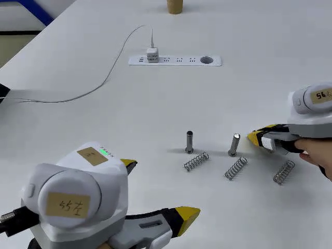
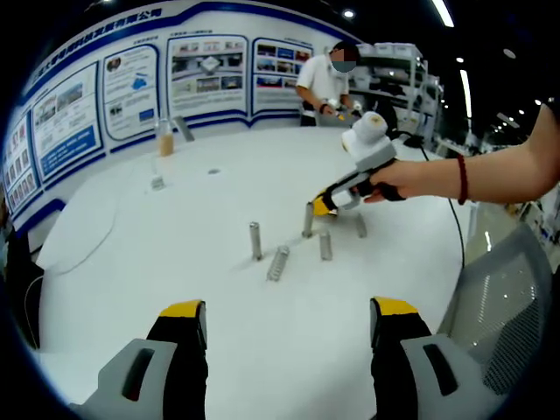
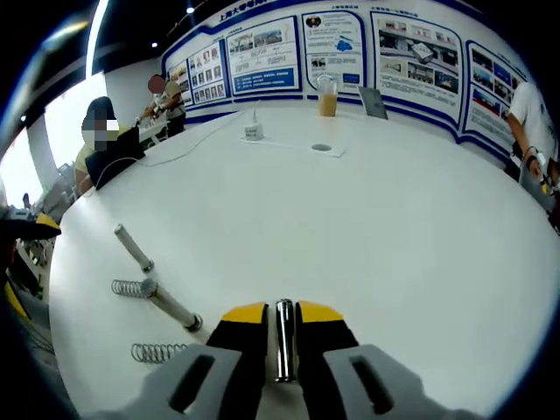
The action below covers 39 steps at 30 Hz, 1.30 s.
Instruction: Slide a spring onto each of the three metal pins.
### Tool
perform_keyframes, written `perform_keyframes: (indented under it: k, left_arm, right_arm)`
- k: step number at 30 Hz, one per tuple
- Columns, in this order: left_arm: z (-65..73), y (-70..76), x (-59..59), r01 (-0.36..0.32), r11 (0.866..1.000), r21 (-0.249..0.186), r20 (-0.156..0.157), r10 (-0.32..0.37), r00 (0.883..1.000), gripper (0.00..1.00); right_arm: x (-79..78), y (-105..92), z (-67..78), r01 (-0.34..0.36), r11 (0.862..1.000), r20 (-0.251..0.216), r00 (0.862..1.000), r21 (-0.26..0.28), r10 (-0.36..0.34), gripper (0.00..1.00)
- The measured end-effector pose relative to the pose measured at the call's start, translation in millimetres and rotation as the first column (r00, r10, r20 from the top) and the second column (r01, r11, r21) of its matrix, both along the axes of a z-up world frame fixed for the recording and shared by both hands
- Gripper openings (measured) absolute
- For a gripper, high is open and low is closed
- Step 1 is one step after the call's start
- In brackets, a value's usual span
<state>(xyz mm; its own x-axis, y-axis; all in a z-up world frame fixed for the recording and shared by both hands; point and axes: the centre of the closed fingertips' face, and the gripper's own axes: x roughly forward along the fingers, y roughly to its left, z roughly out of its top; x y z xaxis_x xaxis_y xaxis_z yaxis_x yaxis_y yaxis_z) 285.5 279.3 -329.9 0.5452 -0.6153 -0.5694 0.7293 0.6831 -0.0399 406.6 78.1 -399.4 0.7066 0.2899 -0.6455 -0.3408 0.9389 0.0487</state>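
- While the right claw (image 3: 282,313) is clamped on a metal pin (image 3: 284,341), its yellow-tipped jaws pressed to either side of the shaft, the left claw (image 2: 289,313) hangs wide open over the white counter (image 1: 233,93) with nothing between its jaws.
- A hand (image 2: 395,179) holds the right claw low over the counter, pin end forward. The pictures do not show whether the gripped pin's foot touches the surface.
- Two more pins stand upright and apart from each other between the two claws, well in from the counter's far edge. These are the left pin (image 1: 189,141) and the centre pin (image 1: 234,144), and the centre pin is near the right claw's tips.
- Three springs lie on their sides in a loose row on the person's side of the pins, none of them on a pin.
- The left spring (image 1: 196,161) lies just beside the left pin's foot and the centre spring (image 1: 236,168) just beside the centre pin's foot. The right spring (image 1: 284,172) lies under the right claw.
- Toward the far edge lies a white power strip (image 1: 175,60) with a charger (image 1: 152,54) plugged into it. Its cable (image 1: 104,83) trails off toward the counter's left edge.
- A cup (image 1: 175,6) stands beyond the strip, nearer the far edge.
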Motion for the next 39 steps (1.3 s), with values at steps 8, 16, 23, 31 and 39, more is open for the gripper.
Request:
perform_keyframes:
  k: [8,16,23,31,39]
  left_arm:
    - [5.6,-0.4,1.7,-0.001,1.000,-0.025,0.010,0.001,1.000,0.79]
    - [7.0,-2.6,1.0,0.009,1.000,-0.024,0.017,-0.009,1.000,0.79]
    - [10.9,-5.9,1.7,0.012,0.999,-0.035,0.027,-0.011,1.000,0.78]
    - [14.7,-9.5,-1.6,0.019,0.999,-0.045,0.037,-0.017,0.999,0.75]
    - [15.6,-9.0,-2.6,0.020,0.999,-0.048,0.041,-0.018,0.999,0.74]
  right_arm:
    - [1.6,-0.7,-0.6,-0.007,1.000,0.001,1.000,-0.013,0.007,0.09]
    - [-2.1,-2.5,8.6,0.010,0.999,0.004,1.000,0.032,-0.011,0.09]
    - [-8.8,-5.0,22.6,0.002,0.999,0.025,1.000,0.037,-0.002,0.09]
    - [-17.1,-10.8,34.3,0.006,0.999,0.041,0.999,0.032,-0.007,0.09]
    - [-28.3,-13.7,44.6,0.012,1.000,0.054,0.998,0.023,-0.014,0.09]
